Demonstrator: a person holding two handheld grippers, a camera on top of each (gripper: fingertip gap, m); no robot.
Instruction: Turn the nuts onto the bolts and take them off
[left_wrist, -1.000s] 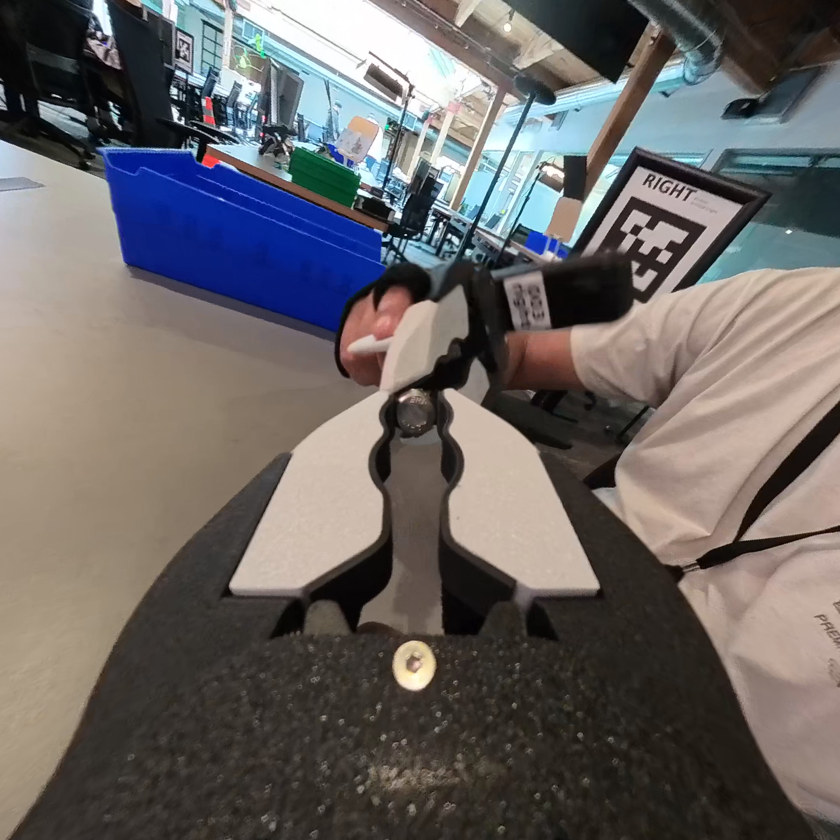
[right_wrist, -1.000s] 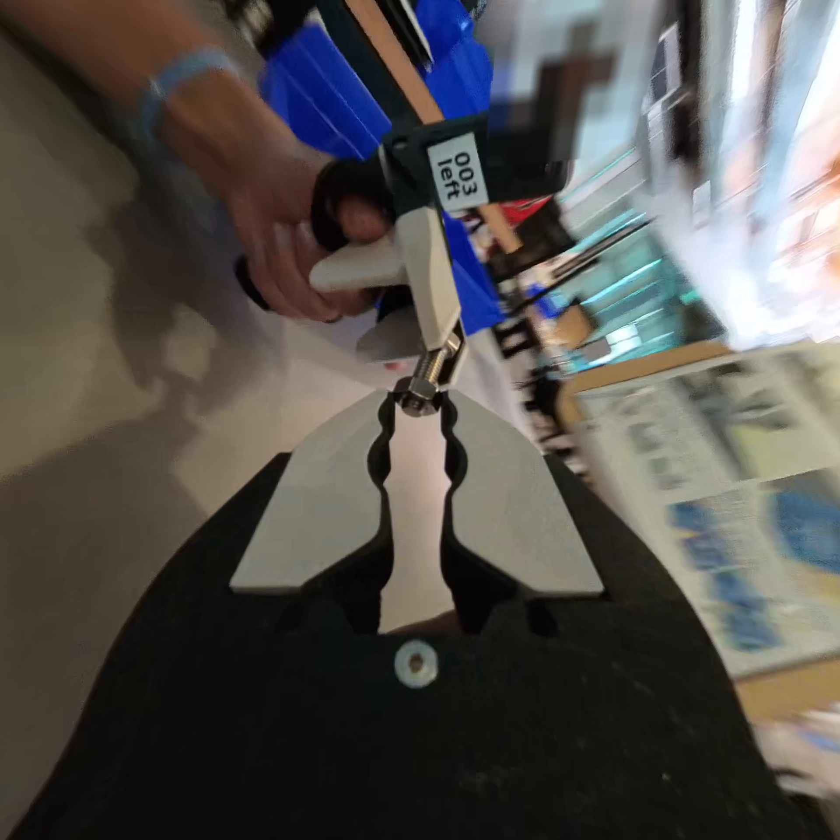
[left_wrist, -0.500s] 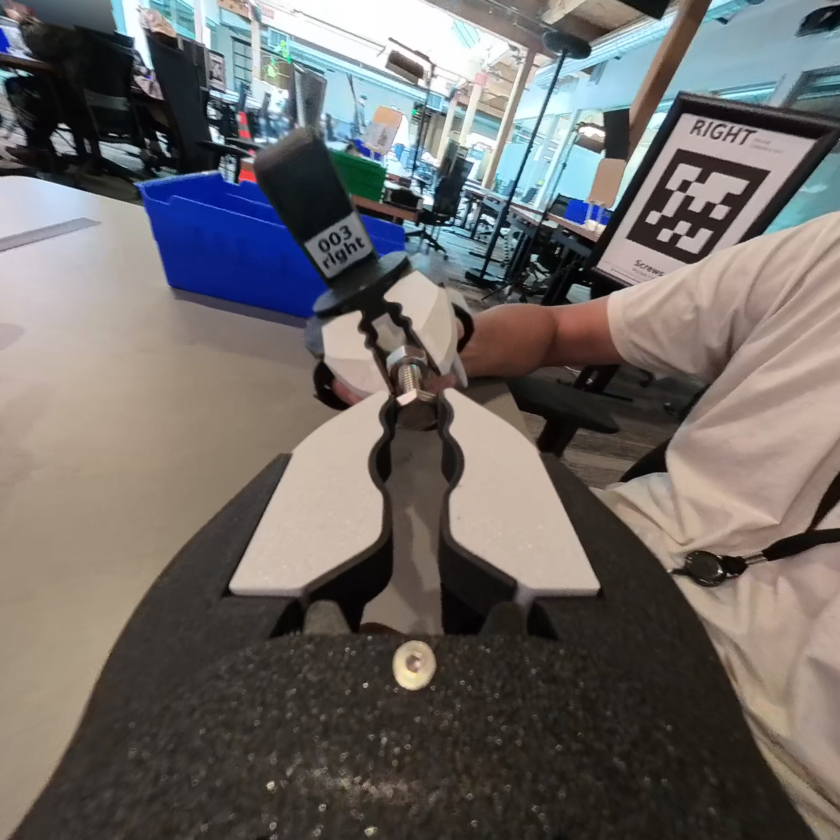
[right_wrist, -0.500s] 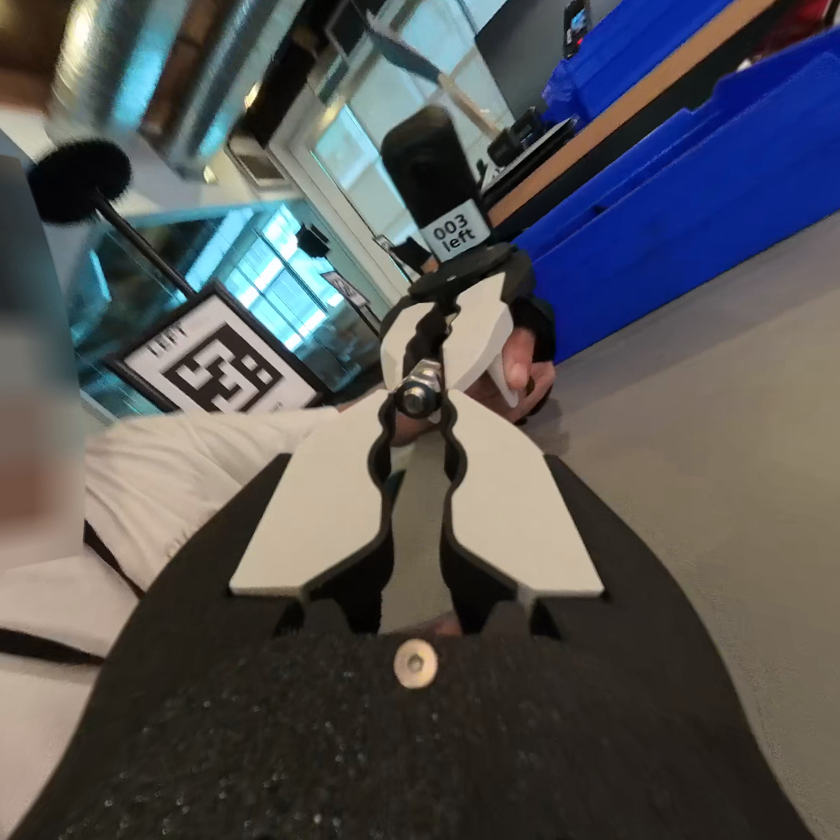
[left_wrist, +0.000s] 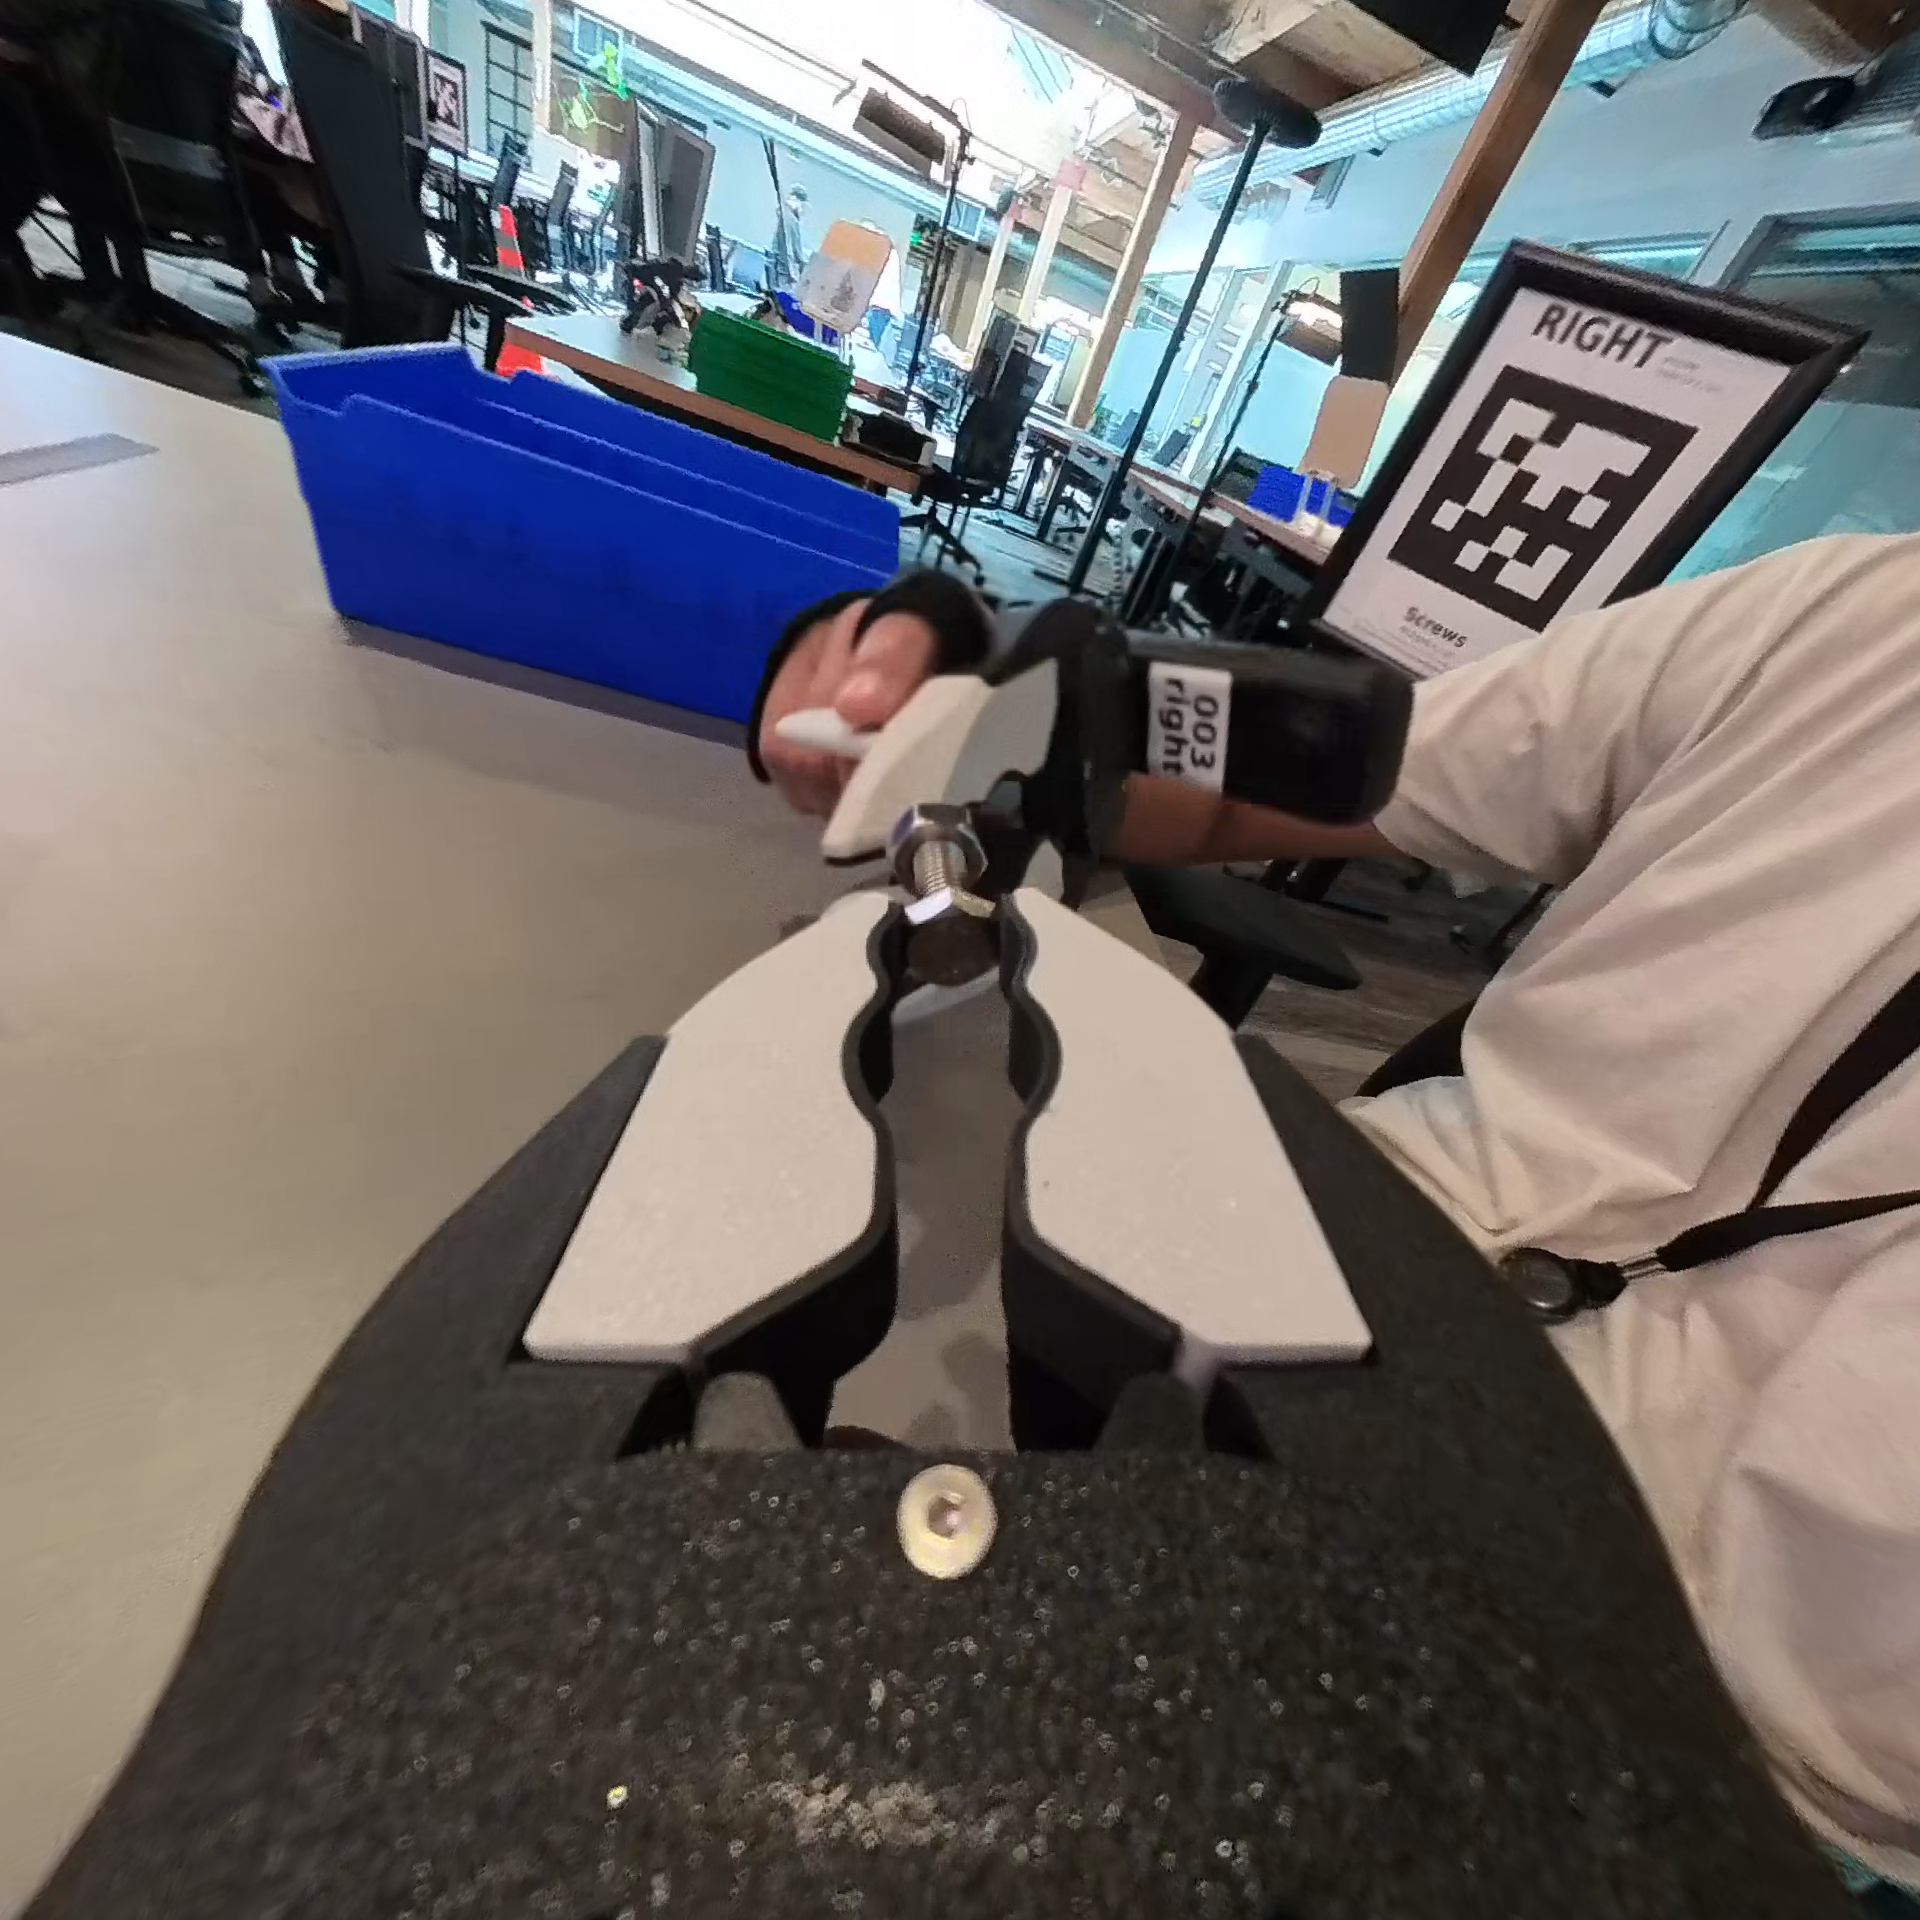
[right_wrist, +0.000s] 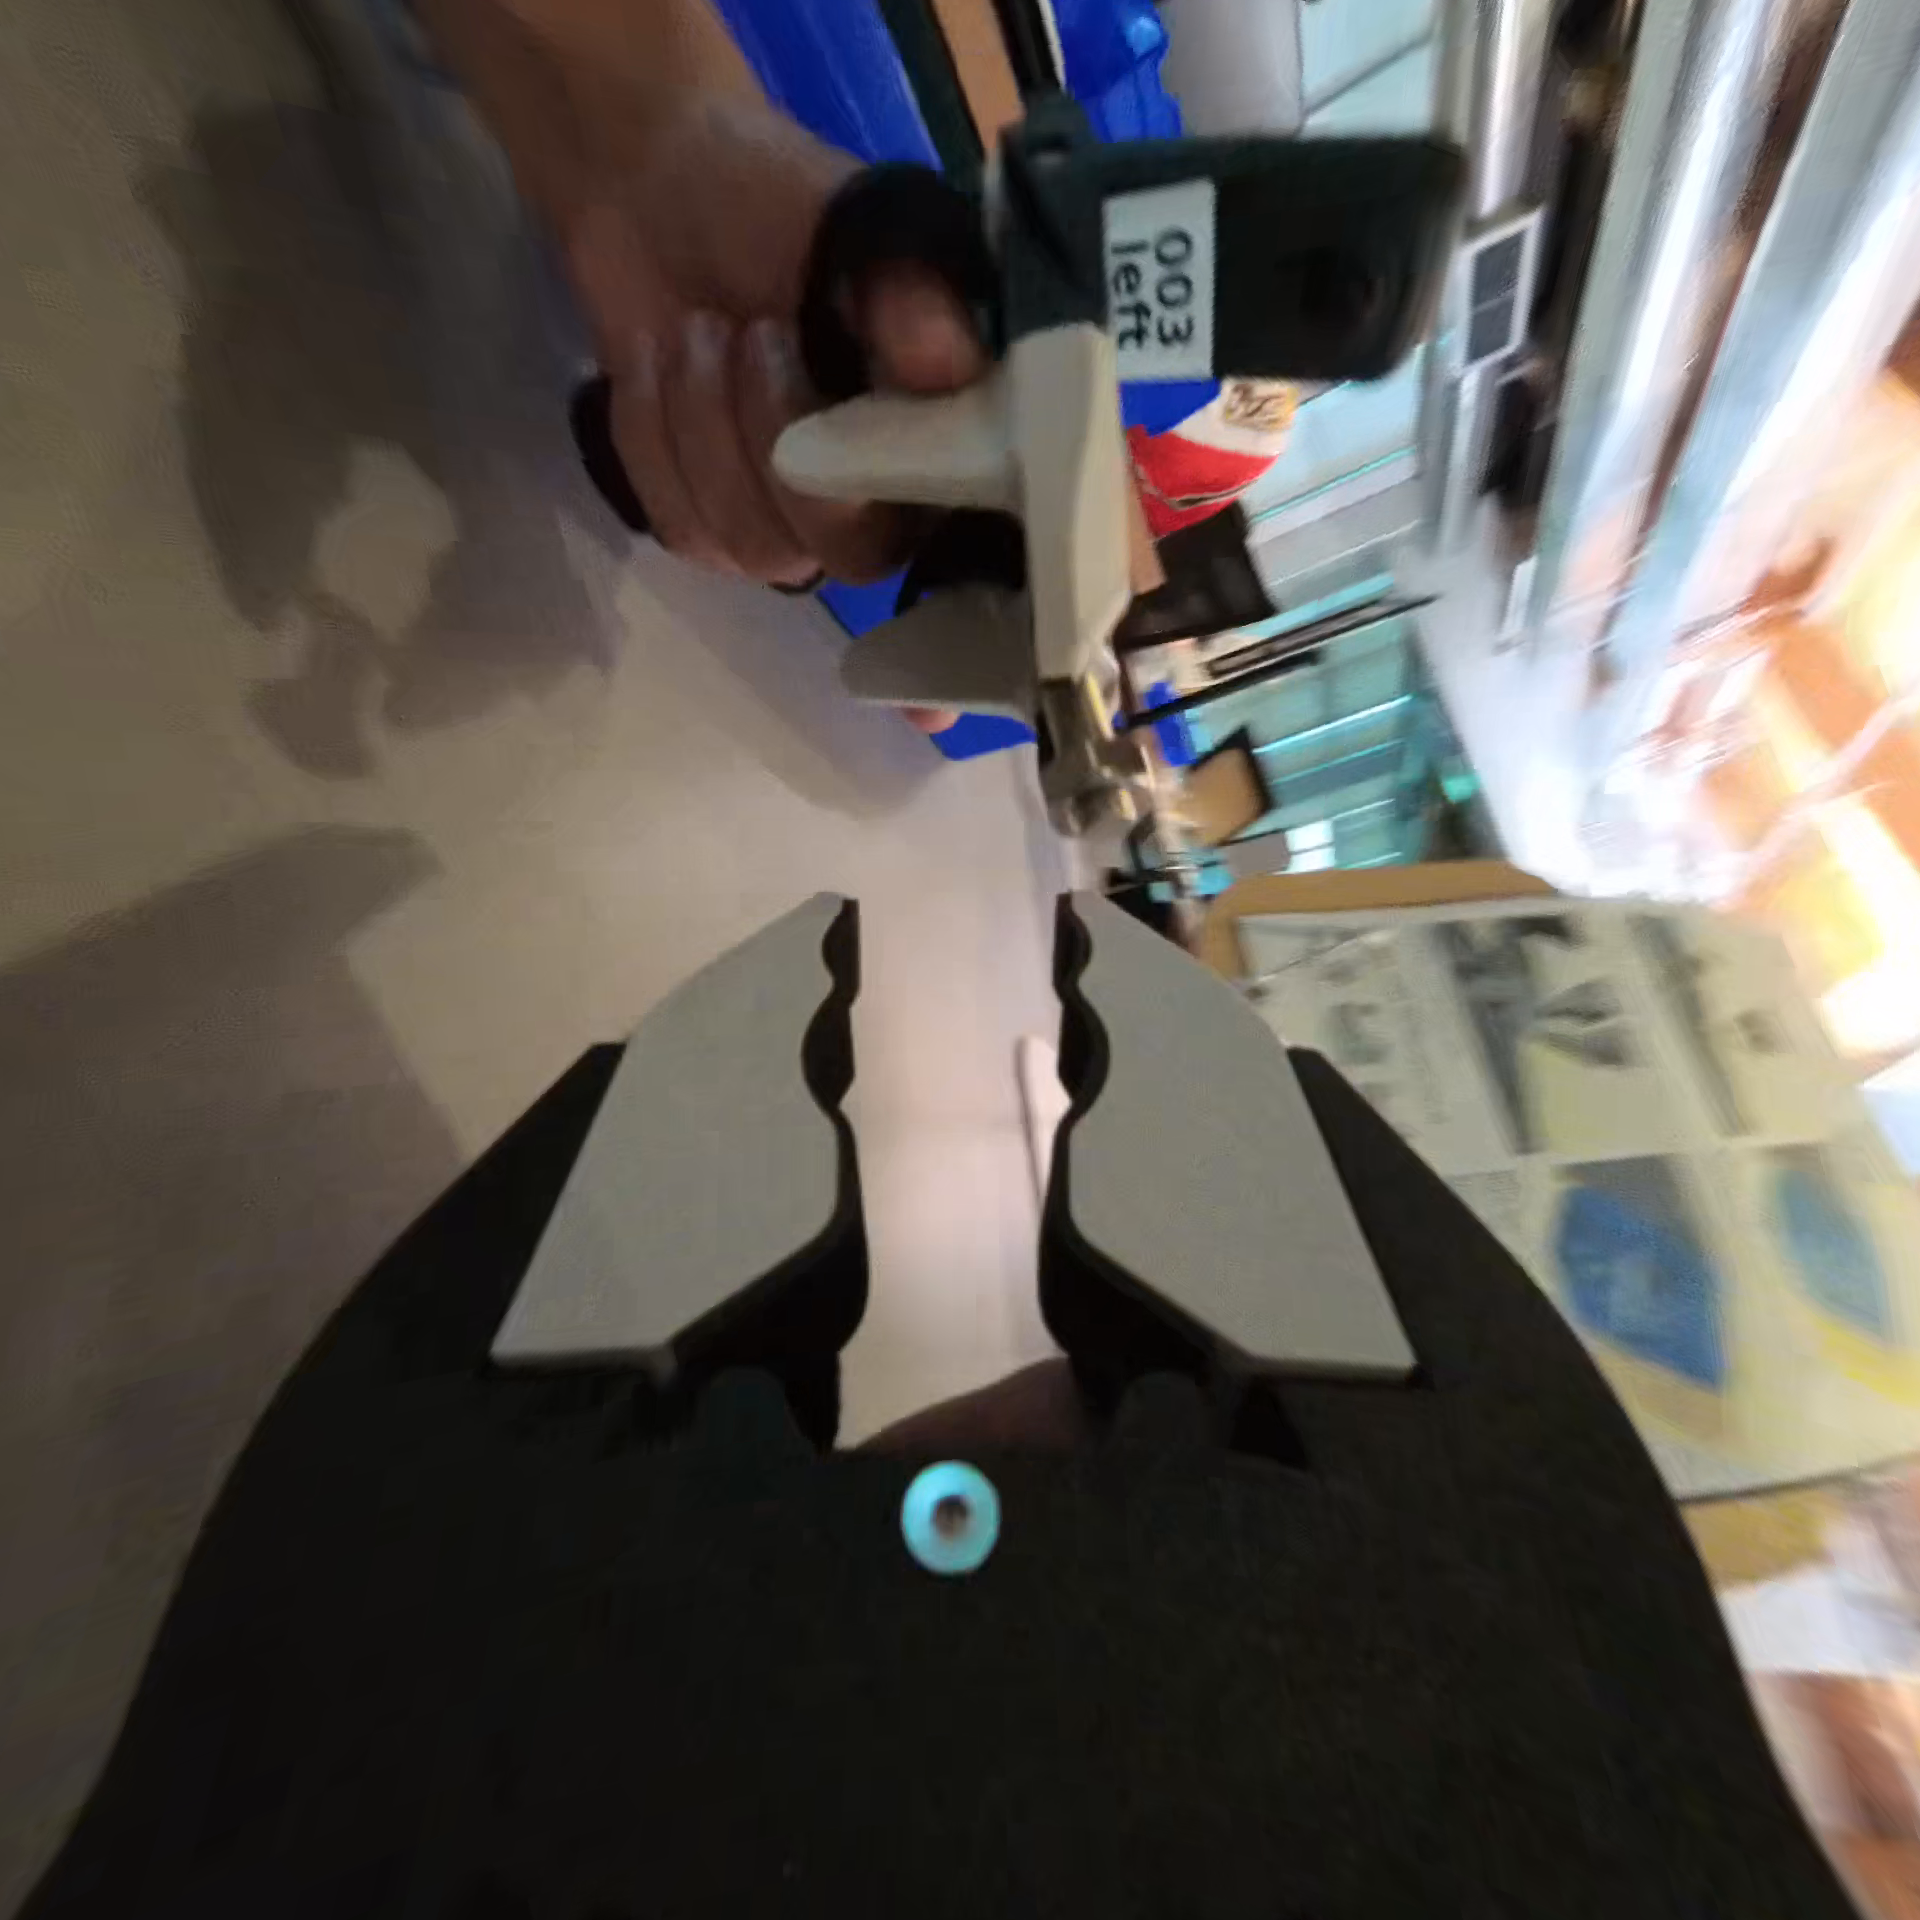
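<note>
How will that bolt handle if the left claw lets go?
Bolt looks steel: likely rigid, heavy for its size. Left claw pinches only its head, so smooth metal may twist. Hex nut on its thread should stop it rolling far.

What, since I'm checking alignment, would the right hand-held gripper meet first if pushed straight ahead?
Probably the bolt clamped in the left hand-held gripper. It lies just ahead of the open right hand-held gripper, slightly right of its centre line. Blur leaves the depth uncertain.
</note>
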